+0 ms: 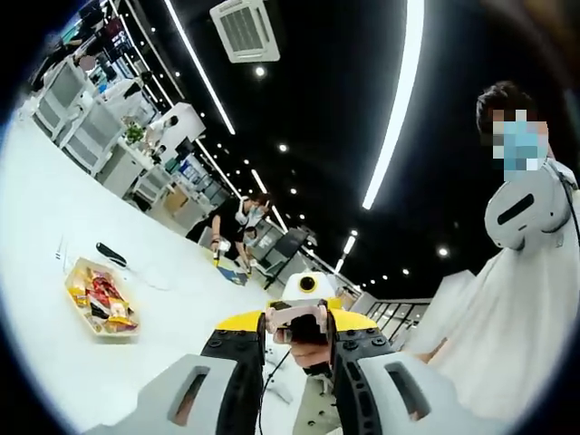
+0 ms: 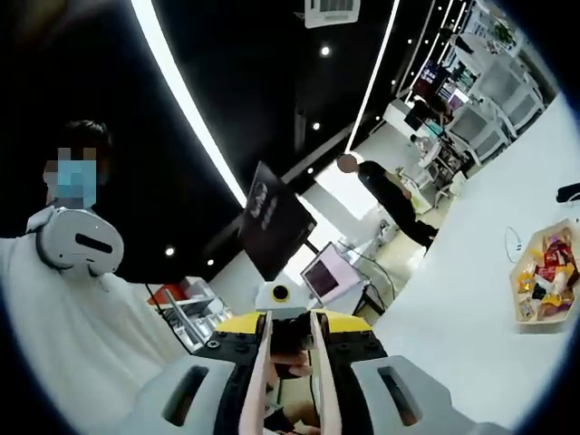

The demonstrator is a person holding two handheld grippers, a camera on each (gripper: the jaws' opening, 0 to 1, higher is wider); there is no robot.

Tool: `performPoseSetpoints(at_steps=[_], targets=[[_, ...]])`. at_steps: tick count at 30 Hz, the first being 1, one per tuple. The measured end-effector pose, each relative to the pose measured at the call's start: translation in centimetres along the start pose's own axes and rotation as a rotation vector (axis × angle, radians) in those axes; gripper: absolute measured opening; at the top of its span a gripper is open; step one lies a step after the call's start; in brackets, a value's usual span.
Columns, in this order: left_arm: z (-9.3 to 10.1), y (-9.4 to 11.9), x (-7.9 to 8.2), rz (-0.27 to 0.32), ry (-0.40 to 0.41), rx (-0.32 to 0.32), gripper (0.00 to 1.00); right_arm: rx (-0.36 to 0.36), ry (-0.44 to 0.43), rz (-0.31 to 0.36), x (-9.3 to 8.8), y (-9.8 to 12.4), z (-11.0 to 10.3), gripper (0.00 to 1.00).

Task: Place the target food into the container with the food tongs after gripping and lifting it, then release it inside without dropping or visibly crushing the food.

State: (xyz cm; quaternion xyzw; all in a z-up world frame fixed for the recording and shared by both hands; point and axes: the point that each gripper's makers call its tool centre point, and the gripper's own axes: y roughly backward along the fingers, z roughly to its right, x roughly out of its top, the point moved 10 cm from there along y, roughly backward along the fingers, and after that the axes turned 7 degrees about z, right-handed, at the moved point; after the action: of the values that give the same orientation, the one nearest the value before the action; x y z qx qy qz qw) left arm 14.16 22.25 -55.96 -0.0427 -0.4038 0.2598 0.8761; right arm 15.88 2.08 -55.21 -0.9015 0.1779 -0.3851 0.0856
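Glossy white table [image 1: 54, 299], rect. snack tray [image 1: 101, 299].

White table [image 1: 54, 208]: snack tray [image 1: 101, 299], black object [image 1: 111, 255], cable [image 1: 154, 272].

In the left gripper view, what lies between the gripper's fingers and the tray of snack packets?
Only bare white tabletop lies between the left gripper and the tray. A black object and a thin cable lie beyond the tray.

White table [image 1: 54, 208], wood tray [image 1: 77, 272] (red/yellow packets [image 1: 104, 294]).
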Motion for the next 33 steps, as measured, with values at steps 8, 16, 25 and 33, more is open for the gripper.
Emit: performPoseSetpoints(at_steps=[8, 16, 25, 33], targets=[[0.5, -0.2, -0.7, -0.001, 0.032, -0.028, 0.31, 0.028, -0.017, -0.021, -0.6, -0.4, -0.5, 0.25], [0.4, -0.2, -1.5, -0.057, 0.030, -0.018, 0.27, 0.016, -0.012, -0.052, -1.2, -0.6, -0.5, 0.24], [-0.4, 1.4, -0.6, 0.034, 0.058, 0.004, 0.22, 0.005, -0.036, -0.081, -1.9, 0.6, 0.2, 0.21], [-0.7, 2.0, -1.1, 0.062, 0.072, 0.033, 0.19, -0.018, -0.071, -0.064, -4.3, 0.7, 1.2, 0.25]])
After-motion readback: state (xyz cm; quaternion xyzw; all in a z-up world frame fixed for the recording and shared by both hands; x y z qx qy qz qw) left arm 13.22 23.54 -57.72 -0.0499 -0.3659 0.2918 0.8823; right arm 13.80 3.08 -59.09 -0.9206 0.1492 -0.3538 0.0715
